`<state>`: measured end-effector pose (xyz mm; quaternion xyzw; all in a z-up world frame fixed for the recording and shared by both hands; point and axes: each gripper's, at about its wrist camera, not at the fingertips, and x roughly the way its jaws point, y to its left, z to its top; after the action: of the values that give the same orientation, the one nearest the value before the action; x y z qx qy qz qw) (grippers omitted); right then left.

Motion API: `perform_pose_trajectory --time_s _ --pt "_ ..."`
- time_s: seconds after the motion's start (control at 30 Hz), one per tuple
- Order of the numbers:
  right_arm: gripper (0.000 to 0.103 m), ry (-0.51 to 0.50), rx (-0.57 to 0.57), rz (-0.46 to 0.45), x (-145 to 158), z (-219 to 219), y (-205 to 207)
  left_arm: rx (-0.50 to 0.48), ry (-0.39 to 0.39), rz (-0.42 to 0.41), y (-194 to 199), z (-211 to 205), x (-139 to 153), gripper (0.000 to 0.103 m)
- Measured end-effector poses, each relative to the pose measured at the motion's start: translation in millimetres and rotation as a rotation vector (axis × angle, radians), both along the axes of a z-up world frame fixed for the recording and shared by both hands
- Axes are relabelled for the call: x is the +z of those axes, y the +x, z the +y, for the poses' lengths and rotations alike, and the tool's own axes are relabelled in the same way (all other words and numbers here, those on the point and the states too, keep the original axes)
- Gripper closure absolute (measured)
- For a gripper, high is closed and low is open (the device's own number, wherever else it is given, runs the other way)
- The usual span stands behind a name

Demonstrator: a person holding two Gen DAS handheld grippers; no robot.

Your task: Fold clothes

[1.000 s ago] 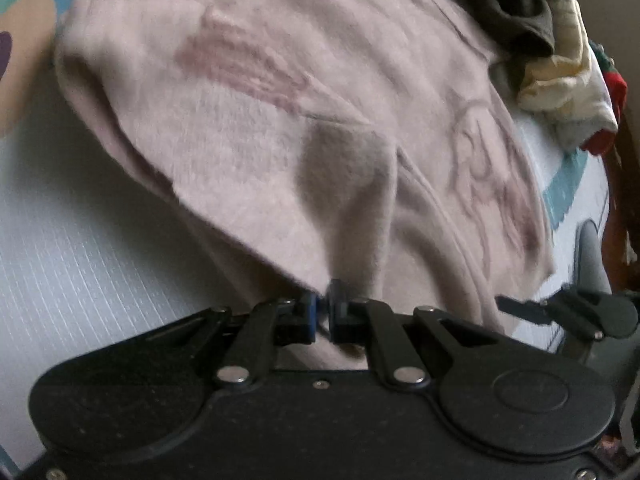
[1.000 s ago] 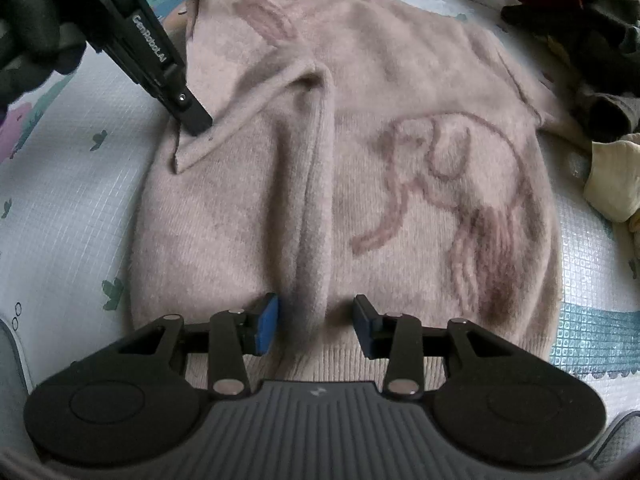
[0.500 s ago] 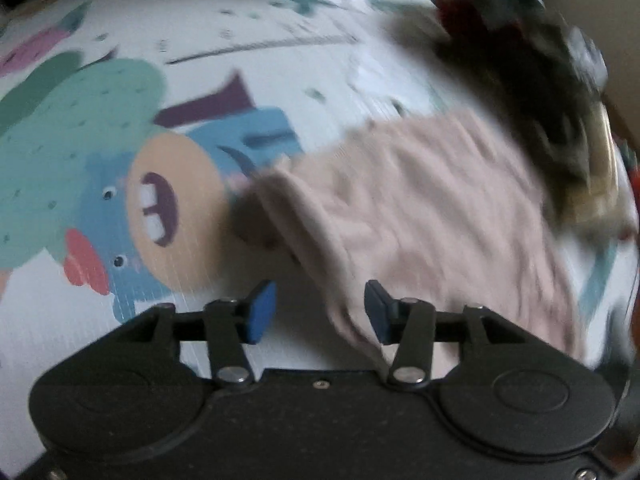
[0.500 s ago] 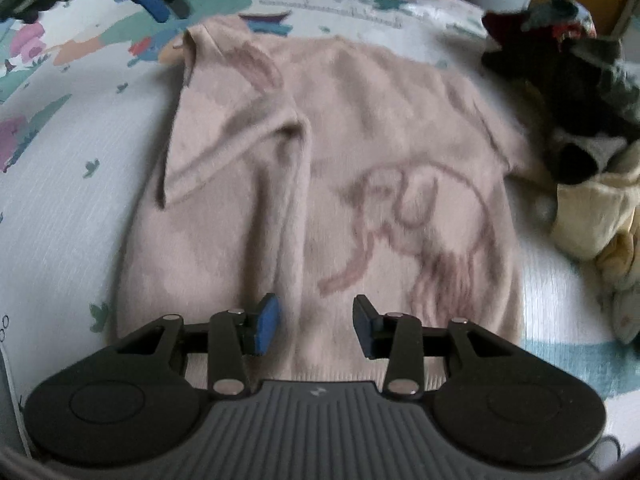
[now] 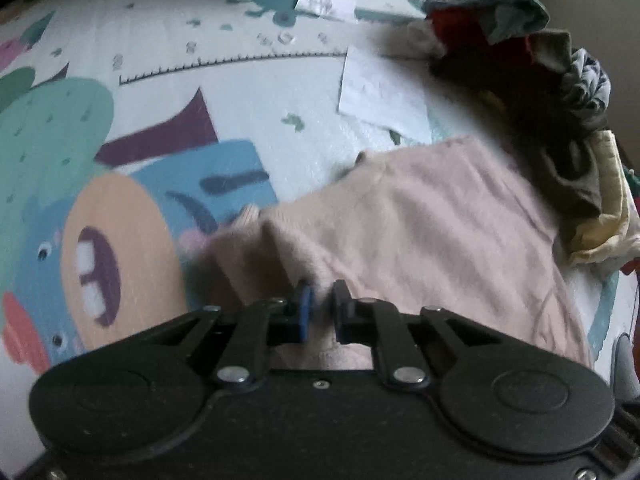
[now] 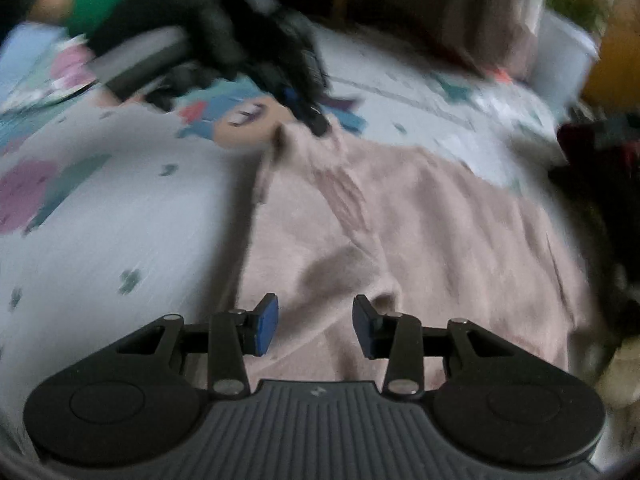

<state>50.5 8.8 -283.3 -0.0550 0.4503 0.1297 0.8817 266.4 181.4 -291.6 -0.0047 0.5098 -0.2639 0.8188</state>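
A pale pink sweater (image 6: pixel 420 216) with a darker elephant drawing lies spread on a cartoon play mat (image 6: pixel 112 208); it also shows in the left wrist view (image 5: pixel 420 232). My left gripper (image 5: pixel 322 308) is nearly closed on a raised ridge of the sweater at its top left corner. In the right wrist view the left gripper (image 6: pixel 316 120) sits at that far corner, held by a black-gloved hand. My right gripper (image 6: pixel 316 328) is open, with a fold of the sweater between its jaws near the bottom edge.
A pile of loose clothes (image 5: pixel 560 112), dark, red, striped and yellow, lies right of the sweater. A white sheet of paper (image 5: pixel 380 92) lies on the mat beyond it. Furniture and a white bin (image 6: pixel 560 52) stand at the far side.
My left gripper let go of the sleeve fold, opened, moved to the sweater's top left corner and closed there. My right gripper stayed open and moved forward over the sweater.
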Motion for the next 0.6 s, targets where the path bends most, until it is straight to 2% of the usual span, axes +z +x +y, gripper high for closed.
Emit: perform_pose_trajectory --time_s 0.03,0.13,0.23,0.3,0.33,0.37,0.4,0.5,0.6 --pt "0.05 0.042 -0.051 0.044 -2 -6 5 -0.005 -0.008 -0.016 0 -1 -1 0.093" --pt "0.049 0.142 -0.101 0.11 -10 -13 10 -0.001 -0.014 -0.053 0 -2 -6 0.093" --pt "0.049 0.173 -0.146 0.127 -16 -12 16 -0.006 0.004 -0.067 1 -5 -9 0.093" --pt "0.05 0.223 -0.211 0.164 -23 -17 23 -0.018 -0.028 -0.084 1 -5 -6 0.093" --pt "0.053 0.27 -0.231 0.179 -26 -20 28 -0.025 -0.037 -0.096 1 -5 -4 0.093" --pt "0.075 0.287 -0.226 0.178 -27 -20 30 -0.033 -0.034 -0.101 1 -7 -3 0.093" --pt "0.093 0.296 -0.215 0.175 -27 -19 32 -0.044 -0.023 -0.105 3 -9 -3 0.093" --pt "0.094 0.346 -0.238 0.183 -28 -26 34 -0.066 -0.013 -0.115 7 -12 -6 0.093" --pt "0.093 0.316 -0.257 0.198 -32 -27 32 -0.083 0.022 -0.138 10 -19 -11 0.093"
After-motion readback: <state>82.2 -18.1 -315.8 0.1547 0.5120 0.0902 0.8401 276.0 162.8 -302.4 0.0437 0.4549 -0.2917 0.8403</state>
